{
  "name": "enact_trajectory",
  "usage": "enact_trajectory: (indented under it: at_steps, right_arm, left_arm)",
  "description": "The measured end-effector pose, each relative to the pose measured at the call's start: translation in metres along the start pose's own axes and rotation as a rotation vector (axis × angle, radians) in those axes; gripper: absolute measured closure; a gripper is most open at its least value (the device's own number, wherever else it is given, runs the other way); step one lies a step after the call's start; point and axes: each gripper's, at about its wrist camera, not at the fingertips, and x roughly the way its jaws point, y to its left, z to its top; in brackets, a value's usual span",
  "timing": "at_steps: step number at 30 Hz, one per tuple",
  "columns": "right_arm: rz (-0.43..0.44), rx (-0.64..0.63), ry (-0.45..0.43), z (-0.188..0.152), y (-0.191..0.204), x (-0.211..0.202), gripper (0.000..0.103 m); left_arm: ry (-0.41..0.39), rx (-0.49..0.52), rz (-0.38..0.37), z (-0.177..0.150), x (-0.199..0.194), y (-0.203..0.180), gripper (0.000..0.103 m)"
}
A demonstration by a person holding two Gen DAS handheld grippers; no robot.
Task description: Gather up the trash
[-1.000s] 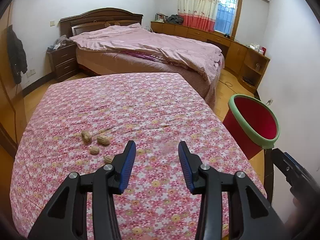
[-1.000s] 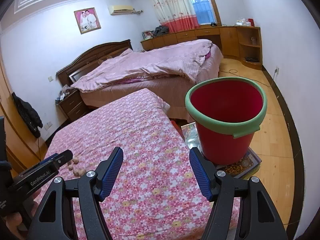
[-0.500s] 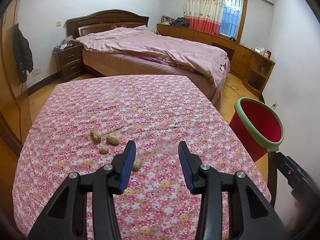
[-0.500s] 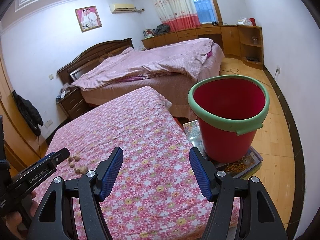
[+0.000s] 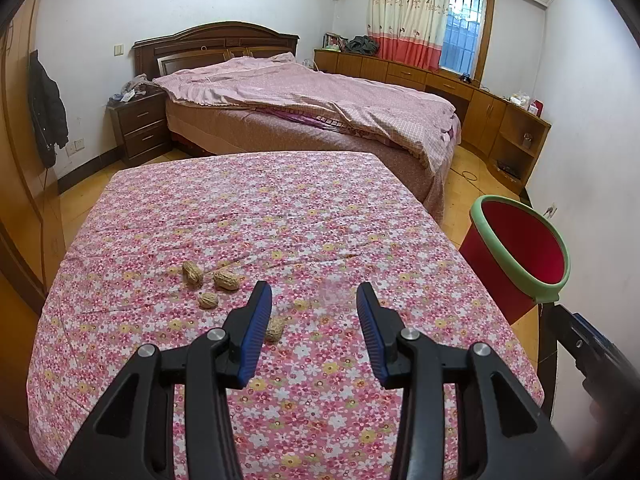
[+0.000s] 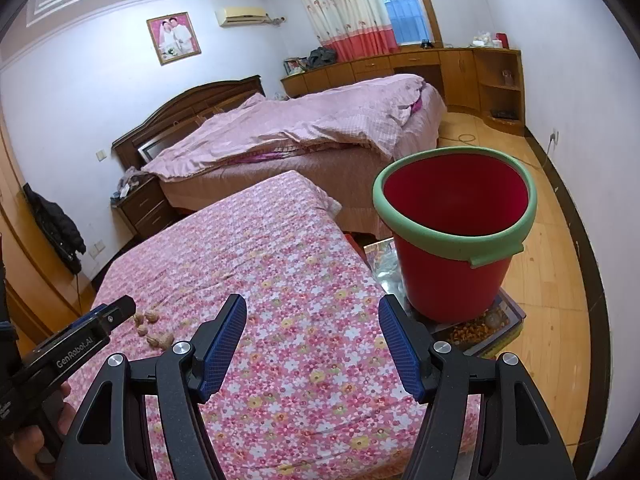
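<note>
Soft daylight from the window [image 5: 460,36]; sharp frames, fisheye-bent, dark-vignetted edges.

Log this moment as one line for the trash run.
left hand-held gripper: open, empty | right hand-held gripper: open, empty | four tan peanut shells: on flowered pink tablecloth | red bucket with green rim: looks empty

- The left tool [image 5: 314,300] had two black plastic arms with triangular cut-outs, each ending in a finger faced with a ribbed blue pad [image 5: 256,332].
- Round silver screw heads sat at the joints of its arms.
- The right tool [image 6: 312,320] was built alike: black frame, blue cross-hatched pads [image 6: 400,350], silver screws.
- Seen from the right wrist, the left tool's black body bore white lettering, "GenRobot.AI".
</note>
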Motion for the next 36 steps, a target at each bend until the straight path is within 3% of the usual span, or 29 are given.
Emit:
enact_trajectory:
  at_steps: [36]
  right_arm:
    - [0.006,0.001,0.007,-0.0013,0.0011,0.0003,0.033]
  left_arm:
    - [-0.001,-0.008,0.006,-0.002,-0.0017,0.0023,0.059]
